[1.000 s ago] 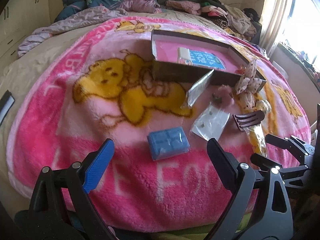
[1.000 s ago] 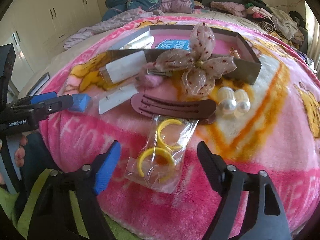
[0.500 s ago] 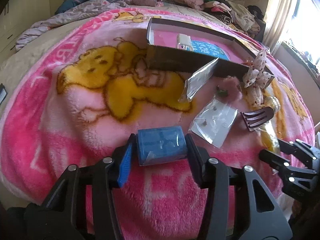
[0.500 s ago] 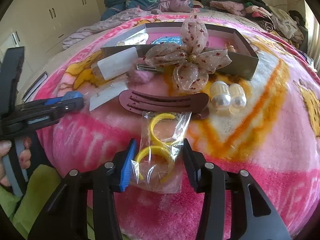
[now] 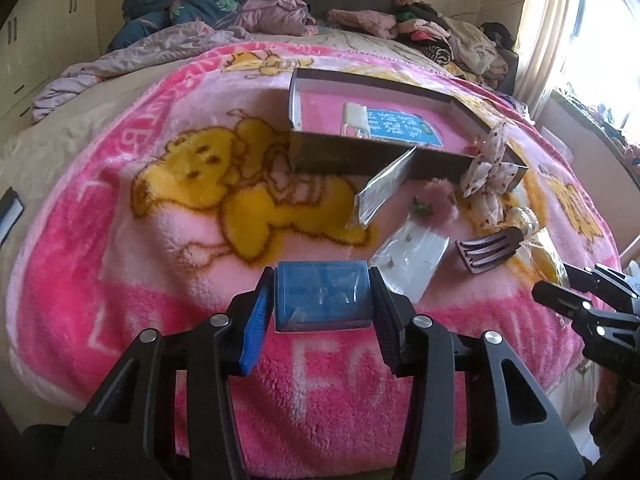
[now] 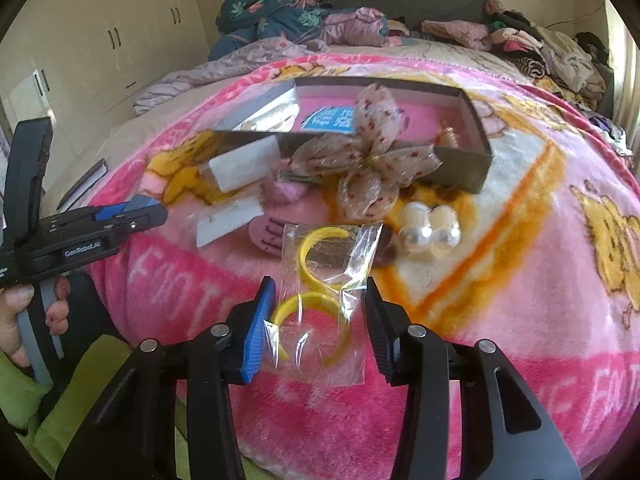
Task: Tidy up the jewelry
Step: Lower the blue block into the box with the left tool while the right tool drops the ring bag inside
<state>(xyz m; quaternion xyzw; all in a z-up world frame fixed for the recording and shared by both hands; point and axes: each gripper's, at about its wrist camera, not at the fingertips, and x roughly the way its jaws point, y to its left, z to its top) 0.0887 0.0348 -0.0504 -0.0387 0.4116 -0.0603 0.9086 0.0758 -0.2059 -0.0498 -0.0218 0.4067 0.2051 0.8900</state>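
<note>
The left gripper (image 5: 322, 300) is closed on a small blue box (image 5: 322, 296), gripped by its two short sides just above the blanket (image 5: 120, 264). The right gripper (image 6: 318, 316) is narrowed around a clear bag of yellow hoops (image 6: 320, 304); the blue pad touches the plastic, but whether the black pad has met it cannot be told.

The bag is judged the weaker hold: thin, slick film may crumple or slide out if it is lifted, and the hoops inside could shift. The box is held only near its end faces, so a tilt could let it twist free. Both things are presumably meant for the tray (image 5: 400, 160), which lies beyond them, and its near wall could be caught by a low carry.

In front of the tray a fabric bow (image 6: 364, 164), a brown hair clip (image 5: 486, 250), two pearl pieces (image 6: 430, 230) and small clear packets (image 5: 408, 256) are scattered. The blanket is soft and uneven, spread on a bed. Behind the tray clothes (image 5: 440, 32) are heaped, with cupboards (image 6: 100, 56) to one side.
</note>
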